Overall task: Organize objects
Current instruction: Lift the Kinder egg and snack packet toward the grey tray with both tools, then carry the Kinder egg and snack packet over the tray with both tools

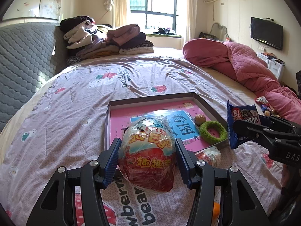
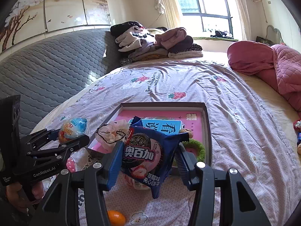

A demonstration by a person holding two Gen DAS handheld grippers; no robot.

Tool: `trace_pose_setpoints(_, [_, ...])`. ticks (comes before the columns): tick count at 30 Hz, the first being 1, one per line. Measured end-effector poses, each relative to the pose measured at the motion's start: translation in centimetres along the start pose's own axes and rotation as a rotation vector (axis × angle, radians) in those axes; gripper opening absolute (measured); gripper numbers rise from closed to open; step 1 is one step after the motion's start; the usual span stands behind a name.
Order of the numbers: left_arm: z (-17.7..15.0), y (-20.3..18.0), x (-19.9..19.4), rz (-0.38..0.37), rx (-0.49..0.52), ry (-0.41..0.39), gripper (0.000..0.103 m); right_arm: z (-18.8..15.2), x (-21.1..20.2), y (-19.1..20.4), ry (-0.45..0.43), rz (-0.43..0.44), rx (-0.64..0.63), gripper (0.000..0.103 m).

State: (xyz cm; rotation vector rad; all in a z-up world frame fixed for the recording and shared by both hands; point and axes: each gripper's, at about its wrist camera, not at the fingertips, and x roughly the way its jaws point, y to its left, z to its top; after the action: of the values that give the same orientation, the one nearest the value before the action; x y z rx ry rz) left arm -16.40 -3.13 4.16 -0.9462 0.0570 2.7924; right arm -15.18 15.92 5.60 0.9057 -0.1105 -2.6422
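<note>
over tray point(image 1: 199, 101): shiny wrapped egg point(image 1: 148, 154).

Orange fruit point(image 1: 216, 208): only a sliver peeks out behind the left claw's arm in the left view.
Walnut point(image 2: 186, 131): mostly covered by the blue biscuit packet point(image 2: 150, 150) in the right view.
Green ring point(image 2: 197, 147): its left half is lost behind that same packet.
Tray point(image 2: 207, 124): near edge blocked by packet and claw fingers.
Small wrapped sweets point(image 2: 298, 137): cut by the right frame edge, too small to read.
Egg toy point(image 1: 148, 150): its print is crinkled under the wrap, only partly legible.
</note>
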Motion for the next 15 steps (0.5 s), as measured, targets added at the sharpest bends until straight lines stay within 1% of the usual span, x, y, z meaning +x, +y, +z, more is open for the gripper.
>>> trace_pose_setpoints(7, [0.2,0.2,0.8,0.006,0.005,0.009,0.058,1.1,0.8,-0.4,-0.005,-0.006,-0.007,0.053])
trace_pose_setpoints(15, [0.4,0.8,1.9,0.005,-0.013,0.023,0.058,1.9,1.7,-1.2,-0.005,-0.018,-0.009,0.053])
